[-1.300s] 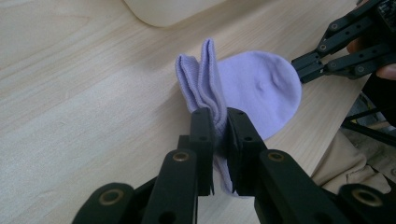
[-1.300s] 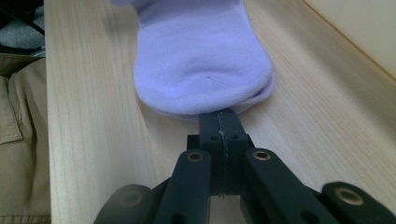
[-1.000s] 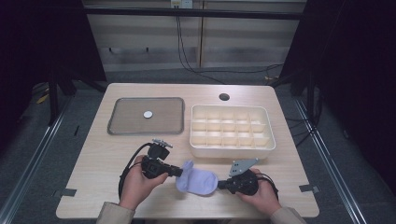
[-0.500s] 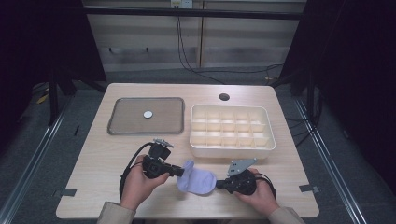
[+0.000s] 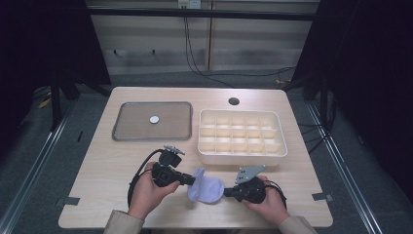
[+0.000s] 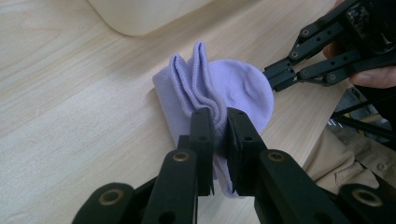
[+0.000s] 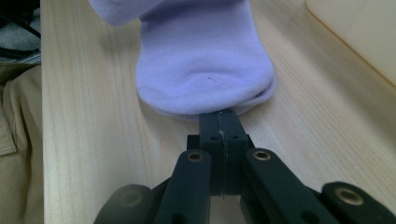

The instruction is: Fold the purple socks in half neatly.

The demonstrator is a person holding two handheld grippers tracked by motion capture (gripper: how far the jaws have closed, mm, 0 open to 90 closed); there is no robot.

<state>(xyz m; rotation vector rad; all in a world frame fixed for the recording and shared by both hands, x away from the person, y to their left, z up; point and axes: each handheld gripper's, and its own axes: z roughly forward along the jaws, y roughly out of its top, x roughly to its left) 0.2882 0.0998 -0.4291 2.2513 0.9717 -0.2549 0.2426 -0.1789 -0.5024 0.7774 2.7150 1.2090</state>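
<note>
A lilac sock (image 5: pixel 207 189) lies near the table's front edge between my two grippers. In the left gripper view my left gripper (image 6: pixel 220 116) is shut on the sock's (image 6: pixel 233 86) bunched, ribbed cuff end, with fabric pinched between the jaws. In the right gripper view my right gripper (image 7: pixel 219 116) has its jaws pressed tight together at the rim of the sock's (image 7: pixel 205 60) rounded toe, which bulges over the tips. From above, the left gripper (image 5: pixel 194 180) comes in from the left and the right gripper (image 5: pixel 225 192) from the right.
A cream box (image 5: pixel 241 156) divided into several compartments stands just behind the sock on the right. At the back left sits a flat grey tray (image 5: pixel 126 134) with a small white disc (image 5: pixel 154 119) on it. A round hole (image 5: pixel 234 101) marks the table's far edge.
</note>
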